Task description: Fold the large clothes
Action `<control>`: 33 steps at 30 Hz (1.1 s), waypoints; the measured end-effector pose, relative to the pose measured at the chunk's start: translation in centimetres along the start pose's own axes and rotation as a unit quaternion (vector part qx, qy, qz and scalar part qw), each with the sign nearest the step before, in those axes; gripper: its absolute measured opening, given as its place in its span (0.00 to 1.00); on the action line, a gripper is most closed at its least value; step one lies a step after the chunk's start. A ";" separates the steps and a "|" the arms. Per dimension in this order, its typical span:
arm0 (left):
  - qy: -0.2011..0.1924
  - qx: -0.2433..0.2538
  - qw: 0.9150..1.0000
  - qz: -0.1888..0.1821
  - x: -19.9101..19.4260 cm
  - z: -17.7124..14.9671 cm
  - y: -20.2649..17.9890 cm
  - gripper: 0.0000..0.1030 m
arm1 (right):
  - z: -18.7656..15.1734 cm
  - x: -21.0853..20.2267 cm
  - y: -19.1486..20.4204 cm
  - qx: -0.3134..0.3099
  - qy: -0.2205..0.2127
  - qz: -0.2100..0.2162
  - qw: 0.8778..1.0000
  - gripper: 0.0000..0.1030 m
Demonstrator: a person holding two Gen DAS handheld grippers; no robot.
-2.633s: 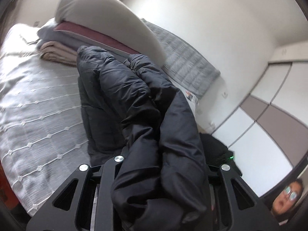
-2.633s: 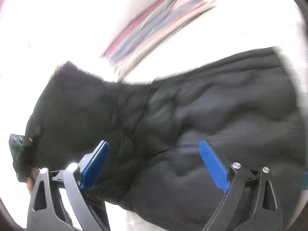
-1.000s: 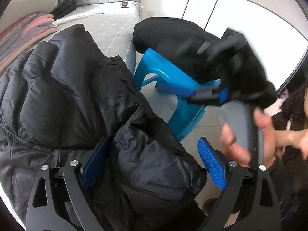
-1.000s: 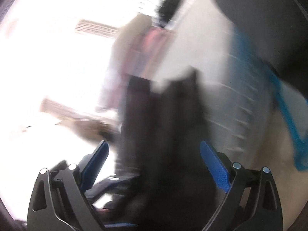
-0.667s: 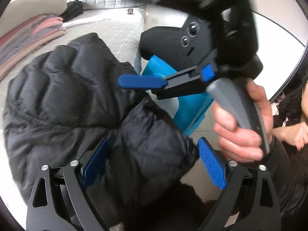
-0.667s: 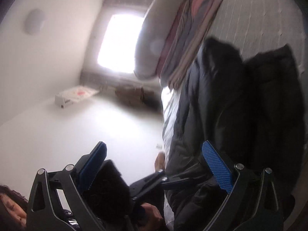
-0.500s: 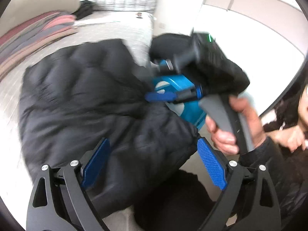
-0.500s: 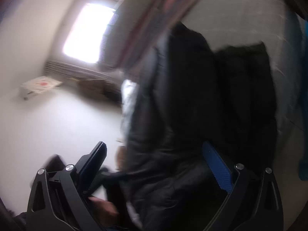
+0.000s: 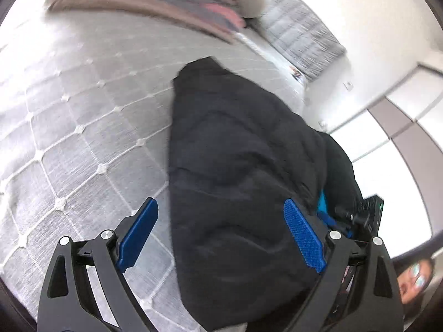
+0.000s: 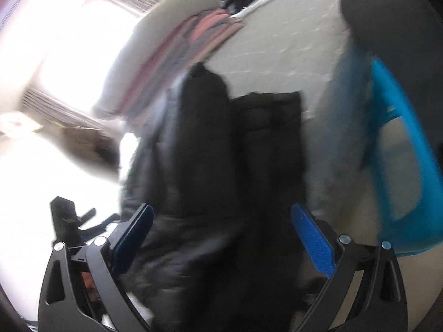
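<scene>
A black puffer jacket [image 9: 238, 182] lies bunched at the edge of the grey quilted bed [image 9: 83, 116]. My left gripper [image 9: 221, 232] is open, its blue pads on either side of the jacket's near end without closing on it. In the right wrist view the same jacket [image 10: 221, 152] shows blurred, in two dark folds. My right gripper [image 10: 221, 238] is open over its near end. The left gripper [image 10: 80, 221] shows at the lower left of that view.
A stack of folded clothes under a pillow [image 9: 155, 2] lies at the far side of the bed. A blue plastic stool [image 10: 398, 152] with dark clothing on it stands right of the bed. White wardrobe doors [image 9: 393, 138] stand at the right.
The left gripper let go of the jacket and opened earlier. Since half a second ago both views have swung; the jacket lies on the bed between both open grippers.
</scene>
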State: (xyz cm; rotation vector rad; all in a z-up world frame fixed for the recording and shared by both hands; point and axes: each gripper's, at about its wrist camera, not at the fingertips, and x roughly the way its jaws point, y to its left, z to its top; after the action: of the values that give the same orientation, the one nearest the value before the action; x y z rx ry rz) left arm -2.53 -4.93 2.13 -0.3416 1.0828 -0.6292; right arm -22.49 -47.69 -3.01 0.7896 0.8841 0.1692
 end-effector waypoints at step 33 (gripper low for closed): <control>-0.054 0.163 0.985 0.017 5.0 2.1 -7.6 0.25 | -7.2 4.1 1.0 0.058 0.018 0.185 0.981 0.29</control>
State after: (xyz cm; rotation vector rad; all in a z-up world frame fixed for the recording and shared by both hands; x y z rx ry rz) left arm -1.34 -14.04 3.70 -0.0709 0.8625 -0.7362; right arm -25.04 -41.25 -7.61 1.0599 0.7799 0.4642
